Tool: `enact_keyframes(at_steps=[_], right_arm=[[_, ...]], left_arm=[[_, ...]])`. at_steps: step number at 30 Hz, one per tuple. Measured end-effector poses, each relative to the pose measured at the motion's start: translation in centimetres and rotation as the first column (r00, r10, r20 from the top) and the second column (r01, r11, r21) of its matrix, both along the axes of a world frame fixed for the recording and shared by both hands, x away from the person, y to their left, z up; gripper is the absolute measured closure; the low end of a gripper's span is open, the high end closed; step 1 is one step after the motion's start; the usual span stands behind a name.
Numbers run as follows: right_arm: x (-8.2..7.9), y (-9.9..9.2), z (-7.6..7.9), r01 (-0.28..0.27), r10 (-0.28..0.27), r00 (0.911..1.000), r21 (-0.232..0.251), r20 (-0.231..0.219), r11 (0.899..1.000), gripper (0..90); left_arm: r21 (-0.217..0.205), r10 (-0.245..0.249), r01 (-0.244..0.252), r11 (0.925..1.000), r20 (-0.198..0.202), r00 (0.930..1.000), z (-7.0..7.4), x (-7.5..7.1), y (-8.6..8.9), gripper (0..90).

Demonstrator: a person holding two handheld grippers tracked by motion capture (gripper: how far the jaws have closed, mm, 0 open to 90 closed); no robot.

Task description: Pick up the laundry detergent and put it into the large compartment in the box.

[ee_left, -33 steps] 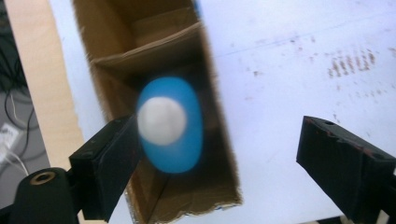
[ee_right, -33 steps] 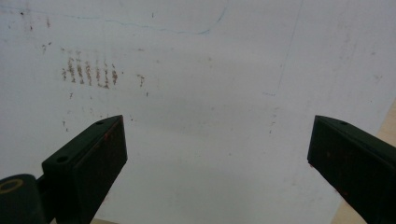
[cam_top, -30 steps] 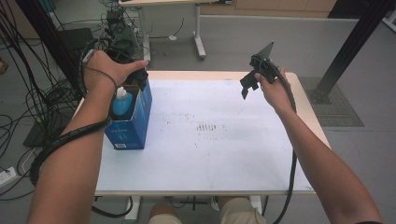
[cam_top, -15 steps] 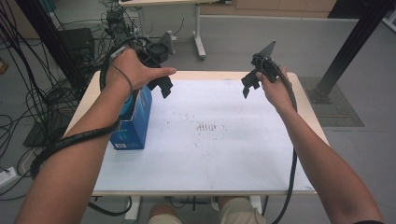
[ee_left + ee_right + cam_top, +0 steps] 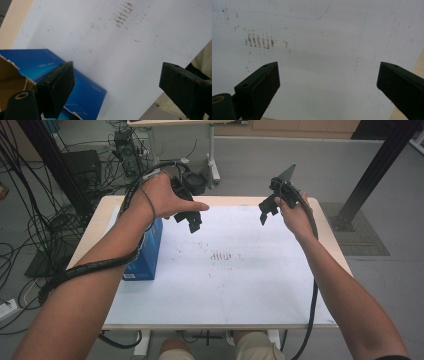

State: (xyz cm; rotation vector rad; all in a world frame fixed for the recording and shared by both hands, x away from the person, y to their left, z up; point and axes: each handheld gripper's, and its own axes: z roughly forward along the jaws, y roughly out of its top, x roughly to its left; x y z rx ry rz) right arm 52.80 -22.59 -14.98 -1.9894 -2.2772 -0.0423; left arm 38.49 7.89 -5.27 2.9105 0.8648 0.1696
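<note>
1. Blue box (image 5: 145, 252) stands near the table's (image 5: 220, 305) left edge, top torn open.
2. Left gripper (image 5: 192, 222) hangs above the table, just right of the box; jaws wide apart, nothing between them.
3. Right gripper (image 5: 265, 210) hangs well right of the box, near the table's far edge; jaws wide, empty.

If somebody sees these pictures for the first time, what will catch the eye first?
Probably the blue box, open at the top, standing at the left edge of the white table. Next, the two black hand-held grippers raised above the far half, left and right, both open and empty. Faint brown marks stain the table's middle.
</note>
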Motion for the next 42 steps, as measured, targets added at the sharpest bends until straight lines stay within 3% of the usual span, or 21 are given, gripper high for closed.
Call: enact_keyframes(at_steps=[12,42], right_arm=[[0.0,0.1,-0.4,0.0,0.0,1.0,0.001,-0.008,1.0,4.5],[0.2,0.1,-0.8,-0.001,0.001,0.9999,-0.001,-0.011,1.0,4.5]], left_arm=[[-0.01,-0.067,0.067,0.9977,-0.009,0.9977,-0.1,-0.4,-1.6,13.5],[-0.024,-0.087,0.086,0.996,-0.023,0.996,-0.8,-0.2,-1.9,13.4]])
